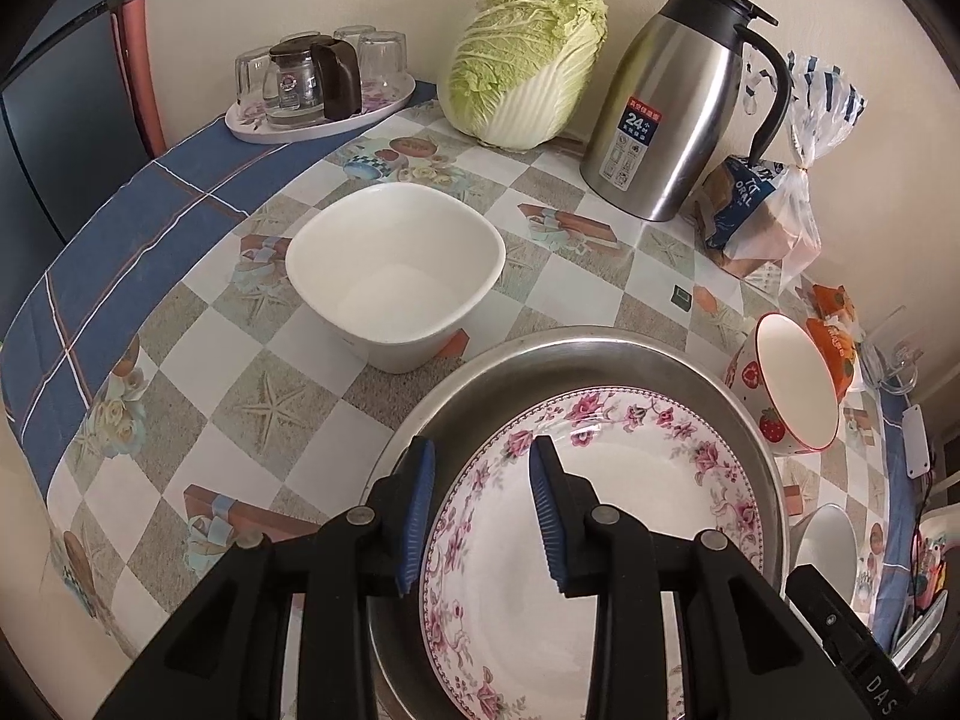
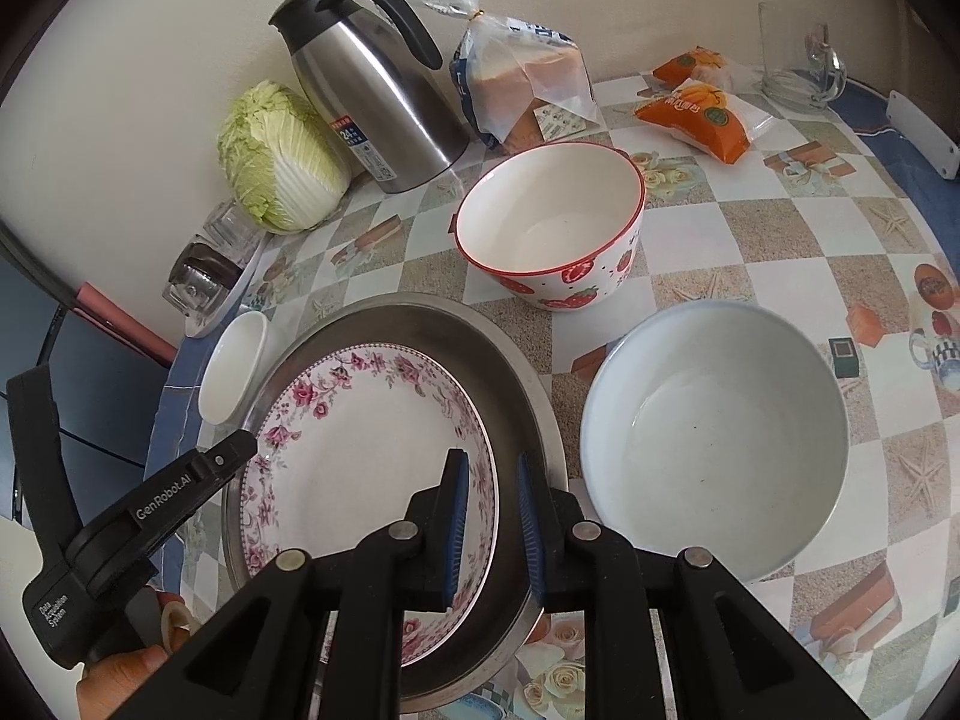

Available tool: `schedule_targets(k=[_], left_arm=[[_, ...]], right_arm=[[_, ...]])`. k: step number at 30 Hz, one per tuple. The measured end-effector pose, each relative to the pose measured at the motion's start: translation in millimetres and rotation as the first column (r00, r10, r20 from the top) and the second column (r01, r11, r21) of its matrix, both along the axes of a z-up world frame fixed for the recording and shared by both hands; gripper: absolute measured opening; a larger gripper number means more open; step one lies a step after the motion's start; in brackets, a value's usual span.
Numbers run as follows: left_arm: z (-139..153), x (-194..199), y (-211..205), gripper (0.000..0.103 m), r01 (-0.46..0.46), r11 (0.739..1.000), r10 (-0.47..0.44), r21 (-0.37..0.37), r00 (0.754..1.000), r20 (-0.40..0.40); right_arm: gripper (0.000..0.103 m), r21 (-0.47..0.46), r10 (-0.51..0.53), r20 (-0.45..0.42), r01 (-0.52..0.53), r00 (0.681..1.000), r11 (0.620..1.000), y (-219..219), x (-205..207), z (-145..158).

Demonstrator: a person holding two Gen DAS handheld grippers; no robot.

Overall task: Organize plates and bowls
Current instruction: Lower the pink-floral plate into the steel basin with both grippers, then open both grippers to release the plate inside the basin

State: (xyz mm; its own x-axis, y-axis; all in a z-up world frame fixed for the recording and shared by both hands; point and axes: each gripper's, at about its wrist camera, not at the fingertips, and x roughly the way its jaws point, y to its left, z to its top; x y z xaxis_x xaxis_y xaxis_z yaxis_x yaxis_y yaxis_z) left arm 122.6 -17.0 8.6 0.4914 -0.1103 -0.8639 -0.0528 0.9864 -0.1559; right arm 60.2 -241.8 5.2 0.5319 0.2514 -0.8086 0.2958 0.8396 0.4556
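**Both grippers at the floral plate in the steel tray**

Your table carries a checked oilcloth. The largest dish on it is the round steel tray at the near middle, and the floral plate lies inside it, shifted toward the tray's left side. To the right of the tray, just beside it, sits the pale round bowl. Farther back stands the strawberry bowl, upright and apart from the tray. The white square bowl sits on the far left side of the tray, near its rim.

Your right gripper straddles the plate's right rim, 1 blue pad over the plate and 1 over the tray; the jaws are released, with a gap showing on both sides of the rim. Your left gripper hangs over the plate's left rim, jaws spread wide and clasping nothing.
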Motion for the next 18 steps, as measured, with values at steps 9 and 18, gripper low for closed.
schedule_targets(k=[9,18], left_arm=[[8.8,-1.3,9.8,0.054,-0.008,1.000,0.007,-0.024,1.000,-0.018],[11.9,0.2,19.0,0.081,-0.003,0.999,0.002,-0.039,1.000,-0.027]], right_arm=[[0.020,-0.086,0.007,-0.011,-0.008,1.000,0.996,6.8,1.8,8.4],[0.032,-0.150,0.002,-0.040,-0.008,0.999,0.989,15.9,5.0,9.1]])
